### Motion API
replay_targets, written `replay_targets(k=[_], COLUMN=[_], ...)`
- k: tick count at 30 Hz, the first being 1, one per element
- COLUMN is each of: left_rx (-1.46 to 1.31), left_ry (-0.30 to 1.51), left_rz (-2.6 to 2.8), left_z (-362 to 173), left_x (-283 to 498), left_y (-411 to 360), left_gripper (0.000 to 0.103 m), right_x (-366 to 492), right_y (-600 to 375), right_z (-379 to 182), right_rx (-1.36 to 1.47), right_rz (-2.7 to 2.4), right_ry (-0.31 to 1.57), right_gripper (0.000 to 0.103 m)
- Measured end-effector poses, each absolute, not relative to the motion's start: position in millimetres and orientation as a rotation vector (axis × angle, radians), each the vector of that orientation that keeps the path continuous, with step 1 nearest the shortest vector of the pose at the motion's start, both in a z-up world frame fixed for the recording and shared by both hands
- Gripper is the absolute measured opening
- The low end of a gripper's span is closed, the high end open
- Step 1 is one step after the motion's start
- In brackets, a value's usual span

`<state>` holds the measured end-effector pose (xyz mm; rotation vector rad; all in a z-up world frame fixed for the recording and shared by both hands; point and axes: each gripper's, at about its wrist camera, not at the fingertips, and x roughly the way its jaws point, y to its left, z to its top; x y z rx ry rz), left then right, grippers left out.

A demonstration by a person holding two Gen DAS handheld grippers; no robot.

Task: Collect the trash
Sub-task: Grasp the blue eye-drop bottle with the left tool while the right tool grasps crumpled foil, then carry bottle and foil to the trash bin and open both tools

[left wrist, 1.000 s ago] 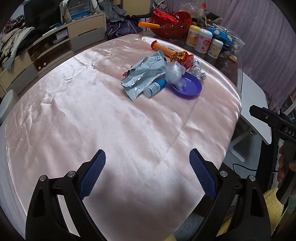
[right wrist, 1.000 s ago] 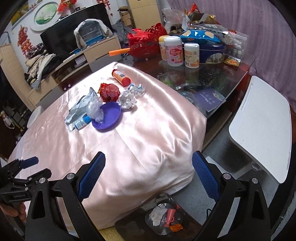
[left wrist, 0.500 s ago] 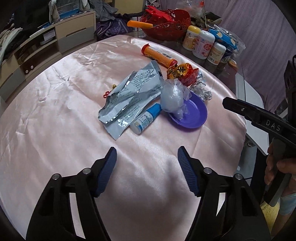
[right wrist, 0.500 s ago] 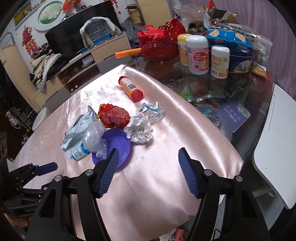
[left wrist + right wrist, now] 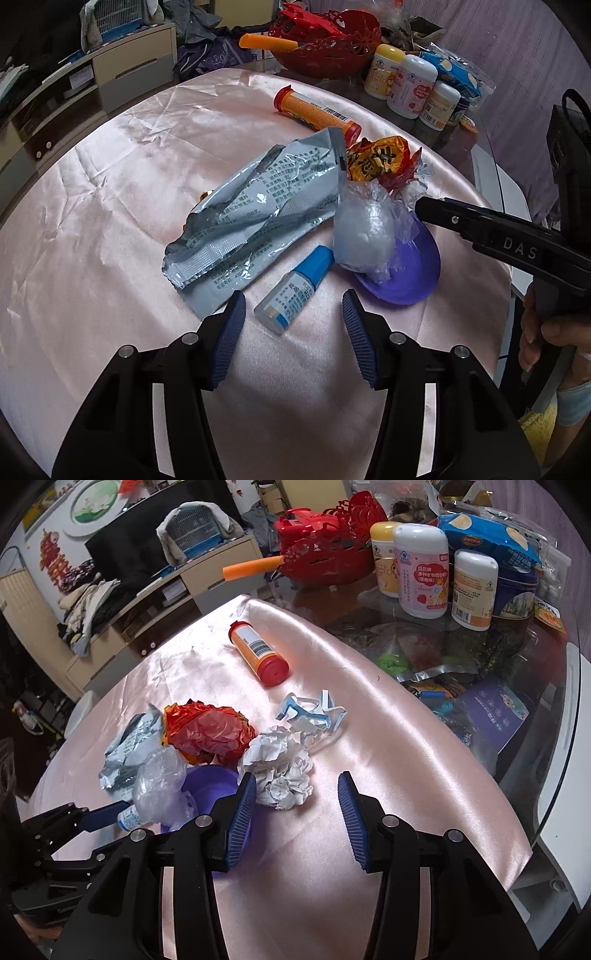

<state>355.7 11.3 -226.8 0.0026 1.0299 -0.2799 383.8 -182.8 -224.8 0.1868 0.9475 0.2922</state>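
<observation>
Here the trash sits in a loose heap on the pink cloth (image 5: 110, 229), gathered around a purple plate (image 5: 410, 273). A ball of clear plastic wrap (image 5: 364, 229) rests on the plate's near-left rim. Just left of the plate lies a crumpled silver packet (image 5: 258, 218), and beside the plate's near edge lies a small blue-capped bottle (image 5: 293, 291), tipped on its side. Behind the plate is a crinkled red and gold wrapper (image 5: 380, 158), touching the silver packet's far corner. Farther behind the plate an orange tube (image 5: 314, 112) lies flat on the cloth.

In the right wrist view a wad of white paper (image 5: 282, 771) lies just right of the plate, touching the red wrapper, with a torn blue and white wrapper (image 5: 314, 714) just beyond it.

The left gripper (image 5: 291, 332) has its fingers spread moderately wide and holds nothing; the small bottle lies just ahead of the gap between the tips. The right gripper (image 5: 297, 816) is likewise moderately spread and empty, its left finger (image 5: 242, 819) over the plate's rim and the white paper wad just ahead of the gap. Beyond the cloth, well behind the plate, stand a red basket (image 5: 332, 554) and three white bottles (image 5: 421, 572).
</observation>
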Motion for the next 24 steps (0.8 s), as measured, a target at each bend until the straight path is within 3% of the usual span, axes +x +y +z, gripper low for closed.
replay_targets(k=[1, 3, 8, 24], left_rx=[0.008, 0.023, 0.053, 0.039], left_ry=[1.029, 1.031, 1.027, 1.031], left_rz=[-0.282, -0.288, -0.295, -0.293], left_z=[-227, -226, -226, -205], left_x=[358, 360, 353, 260], left_y=[10, 8, 2, -1], left_gripper=[0.045, 0.028, 0.027, 0.025], right_x=[385, 385, 378, 277], right_y=[-183, -182, -185, -212], right_z=[-226, -227, -227, -203], right_rx=[0.188, 0.174, 0.168, 0.165], right_rz=[0.29, 0.281, 0.291, 0.252], right_ry=[0.941, 0.94, 0.947, 0.948], right_gripper=[0.043, 0.027, 0.014, 0.012])
